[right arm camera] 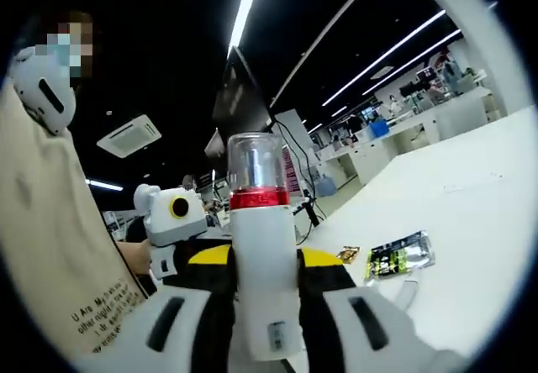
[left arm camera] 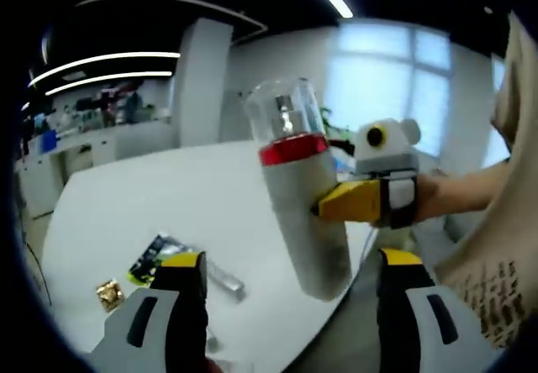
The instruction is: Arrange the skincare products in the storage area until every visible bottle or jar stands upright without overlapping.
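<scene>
A white bottle [right arm camera: 265,281] with a red band and a clear cap stands upright between the jaws of my right gripper [right arm camera: 265,260], which is shut on its body. In the left gripper view the same bottle [left arm camera: 303,213] hangs tilted above the table's near edge, and the right gripper's yellow fingertip [left arm camera: 349,201] presses its side from the right. My left gripper [left arm camera: 292,260] is open below and in front of the bottle, holding nothing.
A white table [left arm camera: 168,197] carries a black-and-green packet [left arm camera: 155,255], a small gold sachet [left arm camera: 108,293] and a silver tube [left arm camera: 223,276]. A person's beige shirt [right arm camera: 59,222] is close on the left. Office desks stand far behind.
</scene>
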`<act>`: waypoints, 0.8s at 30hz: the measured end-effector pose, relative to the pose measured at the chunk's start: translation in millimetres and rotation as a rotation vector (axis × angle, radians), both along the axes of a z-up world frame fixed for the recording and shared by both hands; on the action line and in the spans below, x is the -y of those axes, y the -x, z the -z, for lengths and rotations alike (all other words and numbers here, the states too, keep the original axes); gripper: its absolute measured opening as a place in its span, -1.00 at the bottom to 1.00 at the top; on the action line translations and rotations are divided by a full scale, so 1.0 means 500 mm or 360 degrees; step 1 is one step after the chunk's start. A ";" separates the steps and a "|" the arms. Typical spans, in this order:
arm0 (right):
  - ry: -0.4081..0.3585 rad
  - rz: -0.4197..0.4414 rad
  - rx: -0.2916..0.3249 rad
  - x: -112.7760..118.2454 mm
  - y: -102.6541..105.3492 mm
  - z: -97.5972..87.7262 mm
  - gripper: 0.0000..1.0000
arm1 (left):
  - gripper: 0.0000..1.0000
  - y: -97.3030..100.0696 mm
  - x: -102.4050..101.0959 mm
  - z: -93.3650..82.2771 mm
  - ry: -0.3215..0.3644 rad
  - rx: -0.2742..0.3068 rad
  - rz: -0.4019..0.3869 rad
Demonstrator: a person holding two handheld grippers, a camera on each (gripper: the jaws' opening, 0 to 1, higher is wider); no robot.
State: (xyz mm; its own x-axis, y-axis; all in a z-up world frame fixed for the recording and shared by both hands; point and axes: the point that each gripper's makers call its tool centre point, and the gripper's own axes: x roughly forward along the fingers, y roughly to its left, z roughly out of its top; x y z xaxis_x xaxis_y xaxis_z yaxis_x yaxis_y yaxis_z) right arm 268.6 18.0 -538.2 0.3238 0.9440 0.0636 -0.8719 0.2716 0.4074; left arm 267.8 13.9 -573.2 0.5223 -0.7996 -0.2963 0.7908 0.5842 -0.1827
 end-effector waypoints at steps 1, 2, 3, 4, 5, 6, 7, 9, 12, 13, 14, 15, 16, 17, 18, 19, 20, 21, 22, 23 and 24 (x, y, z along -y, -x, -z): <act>-0.0020 -0.0014 -0.0002 0.000 0.005 -0.005 -0.45 | 0.55 0.003 0.006 -0.007 0.0021 0.0003 0.0031; -0.0061 -0.0040 -0.0019 0.000 0.011 -0.013 -0.45 | 0.53 0.007 0.012 -0.012 0.0033 0.0005 0.0060; -0.0078 -0.0048 -0.0025 0.001 0.014 -0.018 -0.45 | 0.49 0.012 0.018 -0.018 0.0039 0.0016 0.0094; -0.0102 -0.0061 -0.0024 0.000 0.018 -0.025 -0.45 | 0.45 0.014 0.019 -0.019 0.0038 0.0021 0.0103; -0.0107 -0.0068 -0.0020 -0.001 0.021 -0.029 -0.45 | 0.42 0.022 0.027 -0.024 0.0027 0.0040 0.0154; -0.0111 -0.0076 -0.0015 -0.002 0.024 -0.034 -0.45 | 0.39 0.026 0.030 -0.024 0.0017 0.0045 0.0172; -0.0111 -0.0089 -0.0003 -0.004 0.027 -0.038 -0.45 | 0.36 0.031 0.036 -0.026 0.0007 0.0051 0.0194; -0.0105 -0.0116 0.0017 -0.008 0.032 -0.043 -0.45 | 0.34 0.036 0.041 -0.029 0.0012 0.0052 0.0211; -0.0102 -0.0139 0.0026 -0.012 0.038 -0.045 -0.45 | 0.28 0.039 0.047 -0.033 0.0025 0.0051 0.0226; -0.0104 -0.0152 0.0029 -0.013 0.041 -0.046 -0.45 | 0.24 0.039 0.048 -0.035 0.0028 0.0054 0.0228; -0.0106 -0.0158 0.0030 -0.014 0.043 -0.046 -0.45 | 0.21 0.039 0.048 -0.035 0.0027 0.0055 0.0228; -0.0110 -0.0165 0.0028 -0.015 0.045 -0.048 -0.45 | 0.17 0.039 0.047 -0.035 0.0025 0.0057 0.0227; -0.0116 -0.0172 0.0029 -0.017 0.048 -0.050 -0.45 | 0.12 0.039 0.046 -0.036 0.0021 0.0061 0.0228; -0.0120 -0.0177 0.0032 -0.018 0.049 -0.052 -0.45 | 0.07 0.040 0.044 -0.035 0.0016 0.0060 0.0229; -0.0127 -0.0179 0.0031 -0.019 0.052 -0.055 -0.45 | 0.04 0.041 0.043 -0.035 0.0013 0.0060 0.0231; -0.0127 -0.0182 0.0036 -0.020 0.053 -0.056 -0.45 | 0.00 0.044 0.045 -0.036 0.0028 0.0045 0.0238; -0.0130 -0.0183 0.0035 -0.020 0.054 -0.058 -0.45 | -0.02 0.047 0.047 -0.037 0.0037 0.0038 0.0241; -0.0132 -0.0186 0.0037 -0.020 0.055 -0.059 -0.45 | -0.03 0.049 0.048 -0.039 0.0042 0.0037 0.0242; -0.0137 -0.0187 0.0040 -0.020 0.055 -0.061 -0.45 | -0.05 0.052 0.050 -0.042 0.0045 0.0045 0.0247; -0.0141 -0.0186 0.0041 -0.019 0.055 -0.062 -0.44 | -0.07 0.053 0.052 -0.043 0.0044 0.0051 0.0251; -0.0145 -0.0185 0.0042 -0.019 0.056 -0.063 -0.44 | -0.09 0.055 0.053 -0.044 0.0043 0.0057 0.0255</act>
